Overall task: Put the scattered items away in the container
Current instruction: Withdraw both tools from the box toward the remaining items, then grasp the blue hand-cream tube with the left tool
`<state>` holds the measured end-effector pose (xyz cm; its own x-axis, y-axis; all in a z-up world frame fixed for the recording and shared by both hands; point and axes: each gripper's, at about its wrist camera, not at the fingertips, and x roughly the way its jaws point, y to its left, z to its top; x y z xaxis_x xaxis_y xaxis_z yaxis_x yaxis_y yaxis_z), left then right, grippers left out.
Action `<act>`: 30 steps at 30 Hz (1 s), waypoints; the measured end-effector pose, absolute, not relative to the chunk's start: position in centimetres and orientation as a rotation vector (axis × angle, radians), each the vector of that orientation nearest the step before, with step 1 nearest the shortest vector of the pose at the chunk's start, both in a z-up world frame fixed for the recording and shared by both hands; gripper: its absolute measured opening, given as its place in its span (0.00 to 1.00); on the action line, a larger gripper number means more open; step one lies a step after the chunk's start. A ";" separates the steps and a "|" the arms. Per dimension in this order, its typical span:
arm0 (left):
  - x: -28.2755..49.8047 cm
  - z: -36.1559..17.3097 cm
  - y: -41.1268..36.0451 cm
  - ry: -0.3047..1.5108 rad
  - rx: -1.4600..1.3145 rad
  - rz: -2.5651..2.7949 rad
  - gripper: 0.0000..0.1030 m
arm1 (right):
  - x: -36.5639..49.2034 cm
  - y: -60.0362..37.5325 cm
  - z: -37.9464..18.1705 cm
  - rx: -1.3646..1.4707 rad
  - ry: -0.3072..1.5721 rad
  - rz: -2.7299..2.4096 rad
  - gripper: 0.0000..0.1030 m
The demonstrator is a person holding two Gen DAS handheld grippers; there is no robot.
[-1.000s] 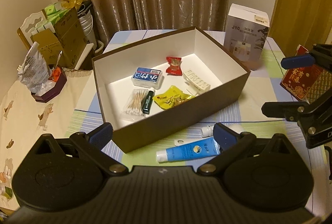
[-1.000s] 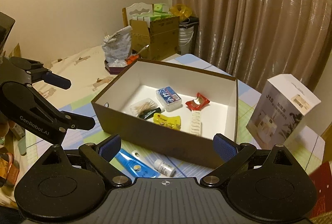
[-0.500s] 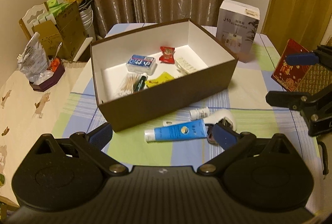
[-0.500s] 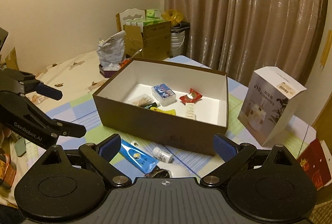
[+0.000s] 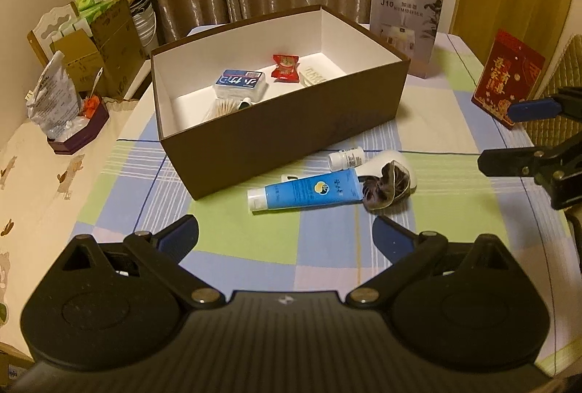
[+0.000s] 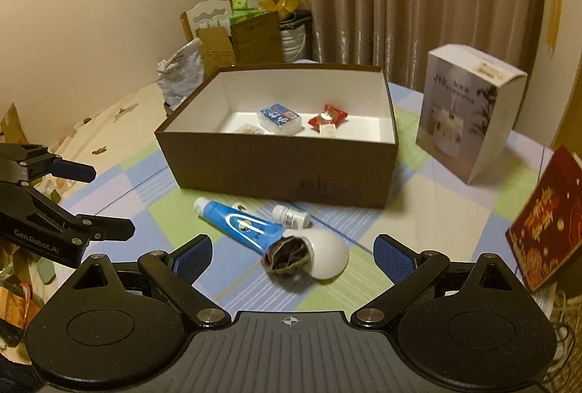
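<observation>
left gripper (image 5: 285,235): fingers spread, empty | right gripper (image 6: 293,253): fingers spread, empty | blue tube (image 5: 305,191), small bottle (image 5: 345,157) on desk (image 5: 236,229) beside brown box (image 5: 291,124)

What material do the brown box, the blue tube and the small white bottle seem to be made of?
Brown box: likely cardboard, matte brown outside, white inside, with thin straight walls.
Blue tube: probably soft plastic, glossy, with a flattened crimped end.
Small white bottle: looks like hard plastic, smooth, with a printed label.
</observation>
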<state>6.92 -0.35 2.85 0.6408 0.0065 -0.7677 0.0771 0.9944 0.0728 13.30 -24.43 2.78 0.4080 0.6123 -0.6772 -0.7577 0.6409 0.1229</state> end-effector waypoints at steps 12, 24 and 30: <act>7.5 1.7 0.1 0.846 0.181 -0.136 0.93 | 13.5 -24.8 0.1 -0.211 0.823 0.775 0.97; 10.1 -1.1 0.8 0.877 0.238 -0.250 0.86 | 13.8 -25.6 -2.0 -0.180 0.906 0.672 0.97; 11.7 -2.6 0.8 0.883 0.296 -0.327 0.83 | 14.2 -25.7 -2.9 -0.173 0.943 0.623 0.97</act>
<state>11.74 0.80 -2.58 0.5912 -0.1561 -0.7913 0.3972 0.9102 0.1172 14.19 -25.68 -2.92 0.4279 0.4233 -0.7986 -0.5690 0.8127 0.1259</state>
